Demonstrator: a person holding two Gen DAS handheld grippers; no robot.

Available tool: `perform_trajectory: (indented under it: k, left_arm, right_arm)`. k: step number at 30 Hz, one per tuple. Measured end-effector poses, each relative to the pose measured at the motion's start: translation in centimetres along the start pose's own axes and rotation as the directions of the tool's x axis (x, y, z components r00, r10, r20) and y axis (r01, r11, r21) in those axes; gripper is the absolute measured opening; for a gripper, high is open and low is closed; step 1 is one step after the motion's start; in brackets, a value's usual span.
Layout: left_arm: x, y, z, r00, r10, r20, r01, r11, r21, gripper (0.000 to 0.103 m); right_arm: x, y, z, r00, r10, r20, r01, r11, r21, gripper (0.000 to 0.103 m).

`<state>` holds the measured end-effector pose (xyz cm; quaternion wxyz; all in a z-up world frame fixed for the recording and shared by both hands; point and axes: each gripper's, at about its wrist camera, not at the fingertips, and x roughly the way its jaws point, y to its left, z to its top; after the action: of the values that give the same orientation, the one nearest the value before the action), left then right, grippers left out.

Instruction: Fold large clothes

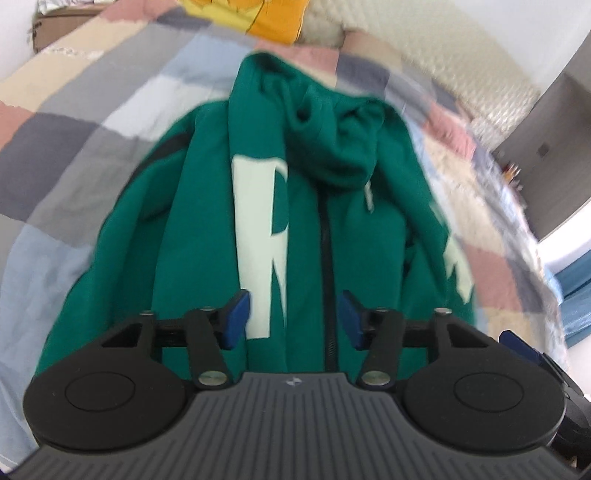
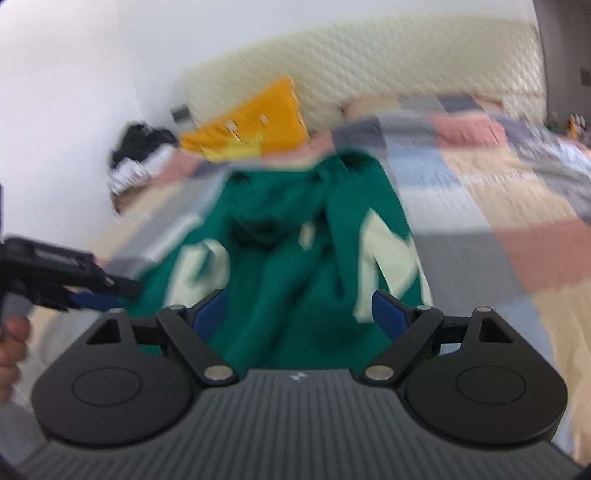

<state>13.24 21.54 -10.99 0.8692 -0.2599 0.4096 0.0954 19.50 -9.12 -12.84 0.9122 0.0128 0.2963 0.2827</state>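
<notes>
Looking down from the left wrist view, a green hooded sweatshirt [image 1: 258, 206] lies on a patchwork bedspread [image 1: 74, 122], sleeves already folded inward over its body, long axis running from the hem at the near edge to the hood toward the yellow pillow [image 1: 273, 18]; the left gripper [image 1: 293, 319] hovers over the hem, jaws apart, gripping nothing. From the right wrist view, the sweatshirt [image 2: 295, 266] points the same way, and the right gripper [image 2: 299, 317] stands wide open and empty, so the lengthwise fold seems left.
</notes>
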Motion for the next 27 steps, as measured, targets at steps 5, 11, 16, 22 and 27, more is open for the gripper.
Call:
perform_trajectory:
  k: [5, 11, 16, 22, 27]
  left_arm:
    - [4.1, 0.0, 0.1, 0.993, 0.083, -0.079, -0.082, 0.997, 0.008, 0.049]
    - [8.4, 0.2, -0.3, 0.978, 0.129, -0.164, -0.128, 0.992, 0.019, 0.046]
    - [9.5, -1.1, -0.6, 0.965, 0.206, -0.164, -0.180, 0.970, 0.164, 0.009]
    - [4.5, 2.3, 2.9, 0.981, 0.134, -0.138, -0.125, 0.990, 0.073, 0.006]
    - [-2.9, 7.9, 8.4, 0.991, 0.131, -0.003, -0.131, 0.988, -0.080, 0.006]
  right_arm:
    - [1.0, -1.0, 0.1, 1.000, -0.027, -0.014, 0.028, 0.999, 0.030, 0.087]
    - [1.6, -4.0, -0.1, 0.997, -0.065, -0.036, 0.069, 0.989, 0.129, 0.087]
    - [0.9, -4.3, -0.2, 0.996, -0.090, 0.007, 0.088, 0.984, 0.156, 0.087]
    - [-0.2, -4.5, 0.0, 0.990, -0.107, 0.090, 0.090, 0.981, 0.174, 0.087]
    - [0.1, -4.5, 0.2, 0.984, -0.145, 0.102, 0.126, 0.977, 0.170, 0.087]
